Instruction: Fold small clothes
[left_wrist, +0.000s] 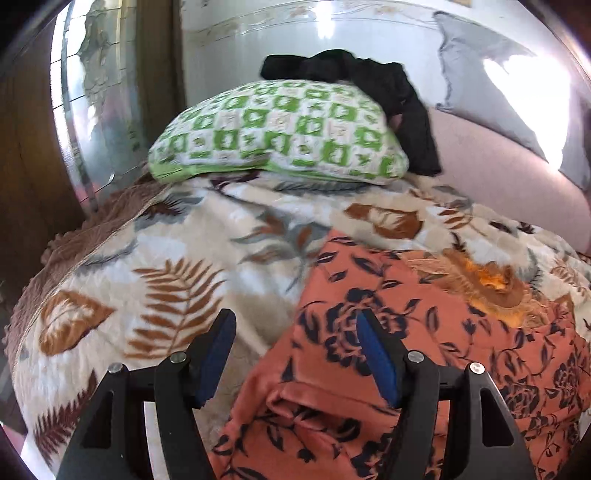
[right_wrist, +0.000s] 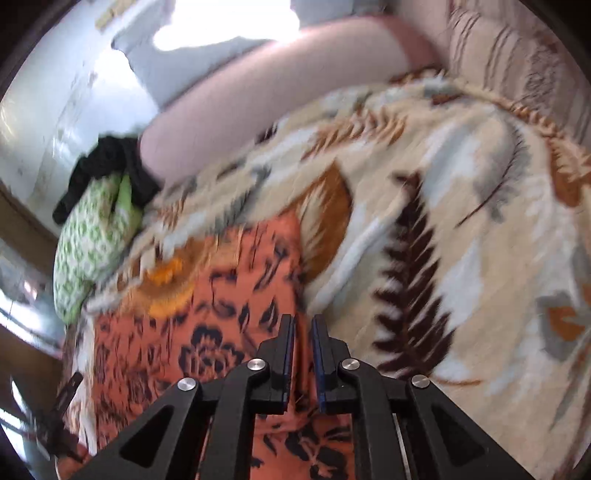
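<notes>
An orange garment with a dark flower print (left_wrist: 424, 332) lies on a leaf-patterned blanket (left_wrist: 166, 258). My left gripper (left_wrist: 295, 317) stands open over the garment's left edge, and the cloth runs under and between its wide-apart fingers without being pressed. In the right wrist view the same garment (right_wrist: 221, 295) fills the lower left. My right gripper (right_wrist: 303, 319) is shut on a pinch of this orange fabric near the garment's right edge, with only a narrow strip of cloth showing between the blue pads.
A green-and-white pillow (left_wrist: 277, 129) lies at the far end of the blanket, with a black cloth (left_wrist: 369, 74) draped over it. Bare pink mattress (left_wrist: 498, 177) and a grey cloth (left_wrist: 480, 92) lie to the right. A shiny wall stands behind.
</notes>
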